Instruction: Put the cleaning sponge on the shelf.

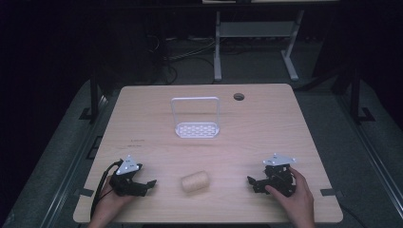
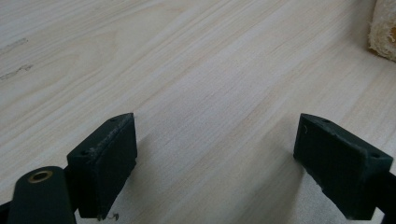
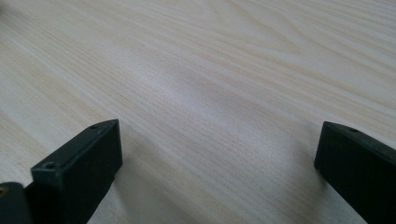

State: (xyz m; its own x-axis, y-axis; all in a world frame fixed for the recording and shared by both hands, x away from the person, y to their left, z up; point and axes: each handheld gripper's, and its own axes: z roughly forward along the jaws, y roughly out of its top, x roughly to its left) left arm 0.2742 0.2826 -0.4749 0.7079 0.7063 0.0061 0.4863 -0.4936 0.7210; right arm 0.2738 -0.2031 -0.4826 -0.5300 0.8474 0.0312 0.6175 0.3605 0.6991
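A cream spool of twine lies on its side near the front middle of the wooden table; its frayed end shows at the top right of the left gripper view. My left gripper rests on the table to the spool's left, open, with bare wood between its jaws. My right gripper rests to the spool's right, open too, nothing between its jaws. A white wire stand with a perforated base sits upright behind the spool, mid-table.
A round cable hole is at the table's back right. Behind the table stand a white desk frame and floor cables. Small pen marks lie left of the stand.
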